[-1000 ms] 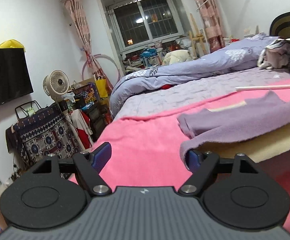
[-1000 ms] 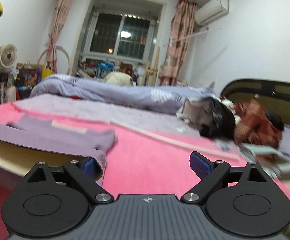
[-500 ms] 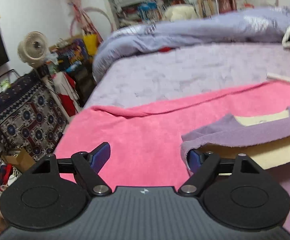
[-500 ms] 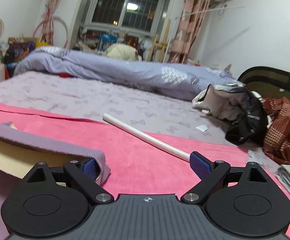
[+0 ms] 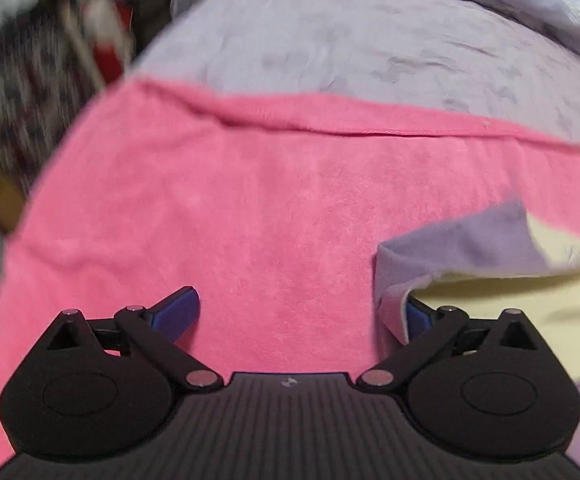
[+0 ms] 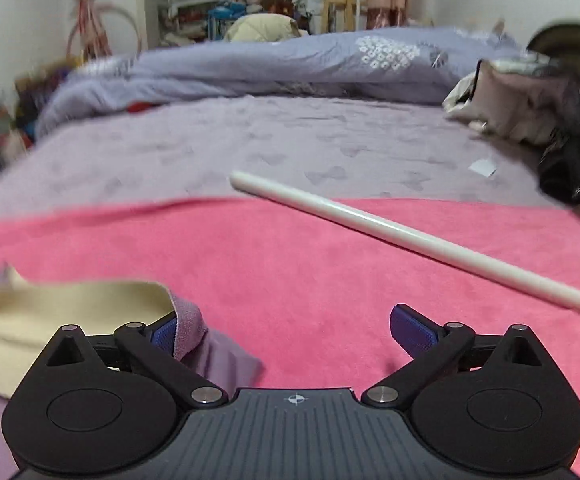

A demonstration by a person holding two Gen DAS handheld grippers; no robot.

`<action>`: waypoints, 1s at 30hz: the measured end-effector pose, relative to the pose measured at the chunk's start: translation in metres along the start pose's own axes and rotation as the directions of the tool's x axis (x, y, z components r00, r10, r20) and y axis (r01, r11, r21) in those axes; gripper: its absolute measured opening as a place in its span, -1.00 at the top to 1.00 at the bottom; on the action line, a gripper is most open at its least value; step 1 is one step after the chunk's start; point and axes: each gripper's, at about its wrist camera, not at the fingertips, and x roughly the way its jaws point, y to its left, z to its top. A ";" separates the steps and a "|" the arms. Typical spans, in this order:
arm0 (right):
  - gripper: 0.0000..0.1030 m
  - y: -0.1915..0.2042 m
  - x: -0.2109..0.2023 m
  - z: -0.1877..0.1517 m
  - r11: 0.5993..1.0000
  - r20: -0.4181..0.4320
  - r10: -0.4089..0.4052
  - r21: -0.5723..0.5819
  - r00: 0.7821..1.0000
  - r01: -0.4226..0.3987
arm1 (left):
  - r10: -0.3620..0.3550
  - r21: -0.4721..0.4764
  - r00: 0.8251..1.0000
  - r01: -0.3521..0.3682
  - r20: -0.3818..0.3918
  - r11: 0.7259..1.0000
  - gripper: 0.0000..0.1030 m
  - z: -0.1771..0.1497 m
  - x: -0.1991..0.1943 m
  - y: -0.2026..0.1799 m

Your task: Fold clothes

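Observation:
A purple garment with a cream lining (image 5: 470,248) lies on a pink blanket (image 5: 250,200). Its edge drapes over the right finger (image 5: 416,316) of my left gripper (image 5: 298,312), whose jaws stand wide open. In the right wrist view the same garment (image 6: 70,312) hangs over the left finger (image 6: 166,334) of my right gripper (image 6: 286,330), which is also wide open. The garment's edge is lifted between the two grippers, showing the cream inside.
A white rod (image 6: 410,240) lies across the pink blanket (image 6: 330,260) ahead of the right gripper. Behind is a purple bedsheet (image 6: 290,140), a rolled duvet (image 6: 290,64), and a clothes pile (image 6: 530,108) at right. Clutter stands off the bed's left edge (image 5: 30,80).
Both grippers have tilted down and moved forward over the bed, carrying the garment's edge on their inner fingers. The room and window have left the left view.

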 end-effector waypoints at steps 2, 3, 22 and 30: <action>-0.99 -0.007 0.000 0.009 0.997 -0.049 0.053 0.066 0.997 -0.050 | -0.059 -0.099 0.997 0.053 -0.051 0.994 -0.96 0.008 0.005 0.006; -0.99 -0.011 0.001 0.014 0.992 -0.078 0.077 0.103 0.994 -0.069 | -0.077 -0.138 0.995 0.068 -0.062 0.988 -0.97 0.011 0.008 0.009; 0.11 0.054 -0.075 -0.032 0.969 0.104 0.233 -0.108 0.967 -0.222 | -0.176 0.260 0.894 0.069 0.413 0.963 -0.82 -0.076 -0.076 -0.035; 0.30 0.092 0.016 -0.025 0.995 -0.004 -0.005 -0.104 1.000 0.005 | -0.156 0.301 0.898 0.029 0.410 0.953 -0.81 -0.131 -0.072 -0.051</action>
